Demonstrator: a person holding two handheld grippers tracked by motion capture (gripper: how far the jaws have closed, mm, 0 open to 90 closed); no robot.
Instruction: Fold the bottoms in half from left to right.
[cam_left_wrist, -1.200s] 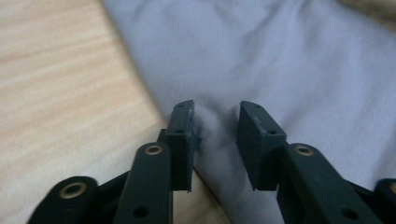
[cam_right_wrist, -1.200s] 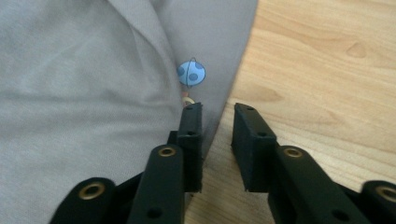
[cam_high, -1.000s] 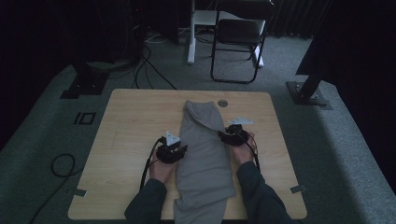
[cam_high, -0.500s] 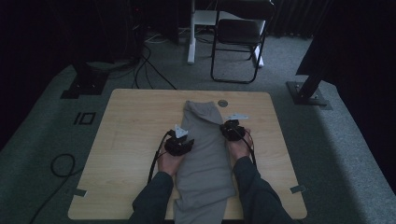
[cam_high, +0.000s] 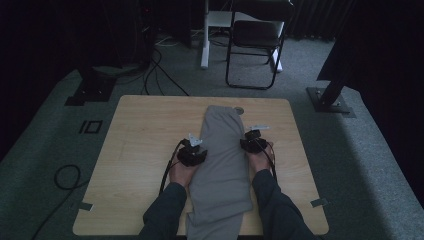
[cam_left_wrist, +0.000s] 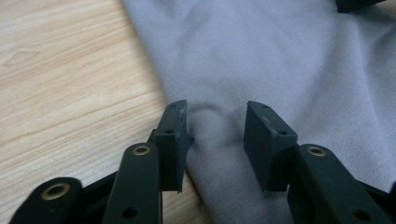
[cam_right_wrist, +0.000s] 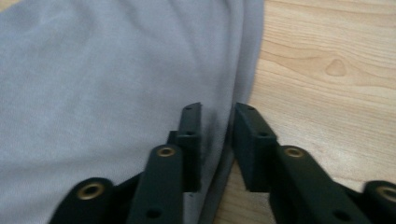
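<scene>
My left gripper (cam_high: 196, 152) sits at the left edge of the grey garment (cam_high: 222, 160), which lies folded into one long strip down the middle of the wooden table (cam_high: 140, 150), its near end hanging just over the near edge. In the left gripper view my jaws stand well apart, straddling the cloth's edge (cam_left_wrist: 196, 126); the fabric rises a little between the pads, but I judge they are not pressing it yet.

On the right, my right gripper (cam_high: 251, 142) is at the garment's right edge. Its jaws have just been opening again and now stand narrowly apart, with the folded hem (cam_right_wrist: 219, 126) running up between them; whether the pads actually pinch it I cannot tell.

As I read it, the lengthwise folding is done: both sides are already turned in. What is left is taking hold on both edges at mid-length and folding the strip across.

Count: one garment, one table, two grippers, one chair (cam_high: 255, 45) on the far floor.
</scene>
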